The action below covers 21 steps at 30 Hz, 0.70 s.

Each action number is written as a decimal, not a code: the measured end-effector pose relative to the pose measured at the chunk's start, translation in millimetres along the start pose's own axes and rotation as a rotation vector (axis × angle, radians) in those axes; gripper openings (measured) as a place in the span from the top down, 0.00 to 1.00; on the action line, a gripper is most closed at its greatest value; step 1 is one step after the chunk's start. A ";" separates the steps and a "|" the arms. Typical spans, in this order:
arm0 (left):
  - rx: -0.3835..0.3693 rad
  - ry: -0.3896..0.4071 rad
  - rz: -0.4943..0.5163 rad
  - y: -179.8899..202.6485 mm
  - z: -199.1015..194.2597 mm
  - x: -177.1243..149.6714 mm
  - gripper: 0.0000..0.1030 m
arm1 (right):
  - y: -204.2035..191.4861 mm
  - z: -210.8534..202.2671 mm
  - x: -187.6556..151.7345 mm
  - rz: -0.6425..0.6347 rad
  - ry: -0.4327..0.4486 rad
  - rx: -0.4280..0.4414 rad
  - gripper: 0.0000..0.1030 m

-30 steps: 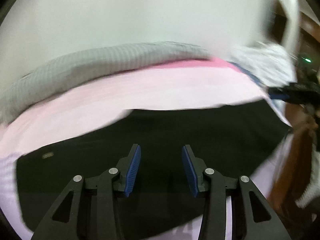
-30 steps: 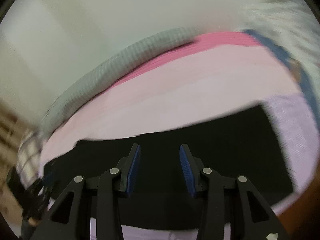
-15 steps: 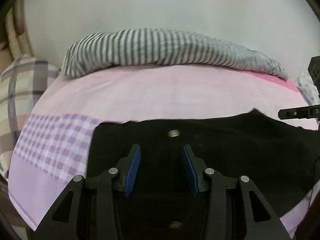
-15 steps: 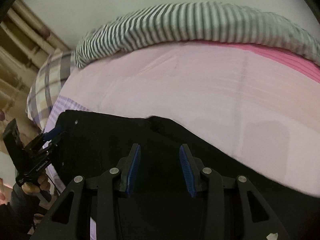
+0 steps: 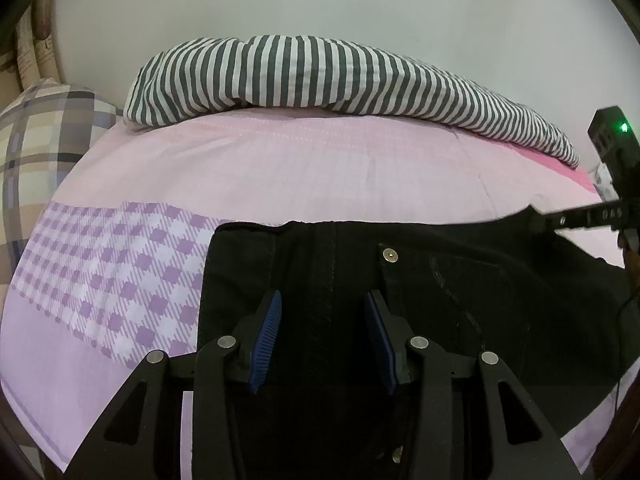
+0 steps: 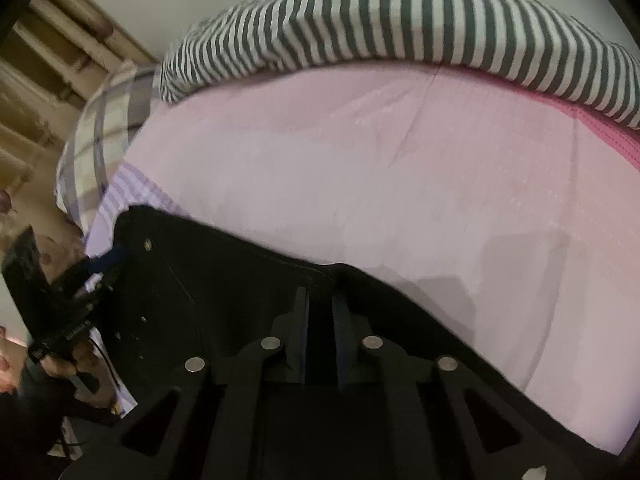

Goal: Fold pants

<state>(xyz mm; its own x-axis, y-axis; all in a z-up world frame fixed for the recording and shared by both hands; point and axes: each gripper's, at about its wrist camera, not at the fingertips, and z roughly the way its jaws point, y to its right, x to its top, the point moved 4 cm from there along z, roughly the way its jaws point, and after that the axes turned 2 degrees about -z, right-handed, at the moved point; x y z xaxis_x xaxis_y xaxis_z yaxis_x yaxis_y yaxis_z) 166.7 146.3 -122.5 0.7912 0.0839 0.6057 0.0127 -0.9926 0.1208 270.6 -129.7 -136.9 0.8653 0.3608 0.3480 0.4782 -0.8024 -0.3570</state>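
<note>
Black pants [image 5: 440, 300] lie flat on the pink sheet [image 5: 320, 176], waistband and metal button [image 5: 390, 255] toward the far side. My left gripper [image 5: 322, 300] hovers open low over the waistband, a seam running between its blue pads [image 5: 268, 332] without being pinched. In the right wrist view it shows at the pants' left end [image 6: 112, 264], carried by a hand [image 6: 64, 364]. My right gripper [image 6: 320, 294] is closing tight on the far edge of the pants [image 6: 240, 272], with black cloth between its fingers. The left wrist view shows its tip [image 5: 536, 216] on that raised edge.
A grey-and-white striped blanket [image 5: 320, 68] is bunched along the wall behind the sheet. A plaid pillow [image 5: 40, 128] lies at the left end of the bed. A purple checked band [image 5: 120, 264] of the sheet runs left of the pants.
Both grippers swept in over the pants and came lower. The right jaws went from apart to nearly together on the far edge. The left jaws kept their width.
</note>
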 end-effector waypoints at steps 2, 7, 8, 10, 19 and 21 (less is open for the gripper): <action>-0.003 0.000 0.003 -0.2 0.6 0.6 0.57 | 0.3 -2.5 3.3 -0.008 0.006 -0.012 0.94; -0.001 0.001 0.018 0.0 1.8 4.2 0.57 | 11.2 16.3 5.1 0.032 -0.001 -0.069 0.94; -0.006 -0.002 0.018 -1.1 3.3 4.8 0.57 | 13.7 18.2 5.3 0.036 0.004 -0.072 0.94; -0.020 -0.004 0.016 -4.4 6.9 5.8 0.57 | 21.1 20.4 6.4 0.080 0.005 -0.053 0.94; -0.007 -0.002 0.016 -5.9 19.7 12.0 0.57 | 20.7 7.8 5.8 0.126 0.026 -0.053 0.81; 0.006 0.003 0.033 -2.7 15.5 12.1 0.57 | 21.1 -13.8 3.2 0.134 0.072 -0.063 0.81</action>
<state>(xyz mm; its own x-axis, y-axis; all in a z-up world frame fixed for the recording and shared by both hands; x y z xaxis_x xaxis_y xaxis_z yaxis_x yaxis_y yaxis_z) 185.8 148.6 -127.7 0.7892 0.0516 0.6120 -0.0094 -0.9953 0.0960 281.4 -152.0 -131.4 0.9066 0.2150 0.3631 0.3467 -0.8701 -0.3502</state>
